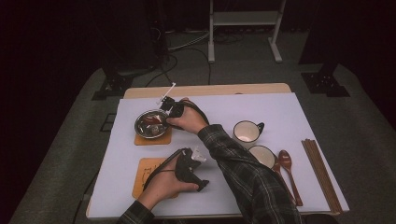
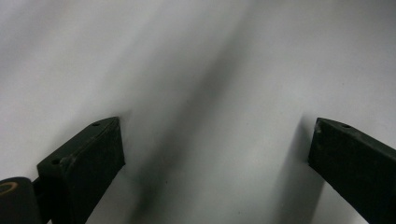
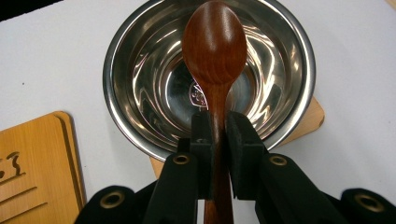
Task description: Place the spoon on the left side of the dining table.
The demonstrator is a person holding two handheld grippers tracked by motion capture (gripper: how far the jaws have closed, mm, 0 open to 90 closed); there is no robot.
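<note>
High view: the right gripper (image 1: 164, 113) reaches across to the steel bowl (image 1: 150, 123), which sits on a wooden coaster (image 1: 140, 139) toward the far left corner of the worktop (image 1: 289, 116). The left gripper (image 1: 198, 179) rests near the near edge.

Left gripper view: jaws wide apart over bare white surface, nothing between them.

Right gripper view: jaws clamped on the handle of a wooden spoon (image 3: 215, 51), whose head hangs over the bowl's interior.
</note>
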